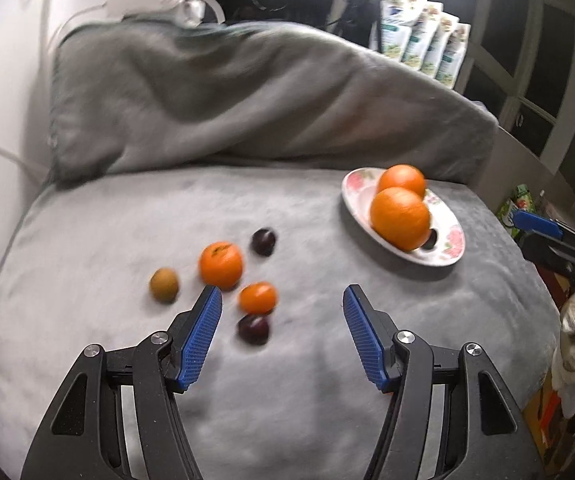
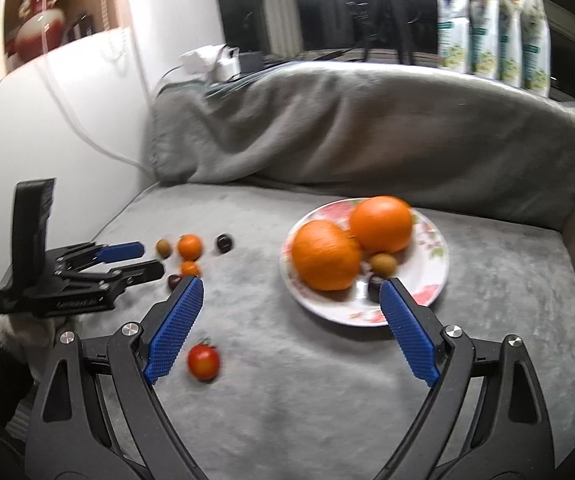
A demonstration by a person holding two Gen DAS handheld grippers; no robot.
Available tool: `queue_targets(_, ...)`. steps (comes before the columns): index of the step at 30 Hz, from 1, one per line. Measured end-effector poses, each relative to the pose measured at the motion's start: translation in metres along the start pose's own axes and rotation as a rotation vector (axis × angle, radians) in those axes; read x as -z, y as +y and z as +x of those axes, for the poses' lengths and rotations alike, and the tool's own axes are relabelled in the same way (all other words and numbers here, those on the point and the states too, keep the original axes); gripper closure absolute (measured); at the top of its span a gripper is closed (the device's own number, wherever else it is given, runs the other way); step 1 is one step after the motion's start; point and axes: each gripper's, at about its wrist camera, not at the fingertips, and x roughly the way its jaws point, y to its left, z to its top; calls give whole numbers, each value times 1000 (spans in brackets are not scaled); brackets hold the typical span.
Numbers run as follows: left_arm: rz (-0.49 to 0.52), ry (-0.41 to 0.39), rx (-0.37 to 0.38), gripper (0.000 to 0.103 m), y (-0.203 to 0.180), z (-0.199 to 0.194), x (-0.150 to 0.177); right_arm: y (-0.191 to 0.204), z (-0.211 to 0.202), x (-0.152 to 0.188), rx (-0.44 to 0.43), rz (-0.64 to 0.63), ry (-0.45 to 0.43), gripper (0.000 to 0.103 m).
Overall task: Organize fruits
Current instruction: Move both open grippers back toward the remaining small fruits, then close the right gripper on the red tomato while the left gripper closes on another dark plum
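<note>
Left wrist view: we see the left gripper (image 1: 282, 296) roughly half open, nothing between its pads.
Loose cluster: small mandarin (image 1: 258, 297) and dark plum (image 1: 254, 329) lie just ahead, nearer its left finger; bigger mandarin (image 1: 221, 265), brown kiwi-like fruit (image 1: 164, 285) and second plum (image 1: 264, 241) sit further left and beyond.
Right gripper (image 2: 291, 288): spread wide, empty, aimed at the near rim of the plate (image 2: 433, 264).
Plate: holds two oranges (image 2: 325, 255), one small brown fruit, one dark one.
Tomato (image 2: 203, 361): alone on the grey cushion (image 2: 327, 400), just right of the right gripper's left finger.
Key relation: we judge the cluster is the left hand's job and the tomato the right's; the plate lies to the right of both.
</note>
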Motion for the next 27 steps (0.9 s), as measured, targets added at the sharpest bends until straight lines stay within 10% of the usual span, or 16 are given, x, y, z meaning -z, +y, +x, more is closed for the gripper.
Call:
queue_targets(15,-83,82,52,62,26,24,15,37,36,23,-82,-58,116,11)
queue_targets(27,-67,117,47,66,26,37,14,51,68,39,-127,-91,216,37)
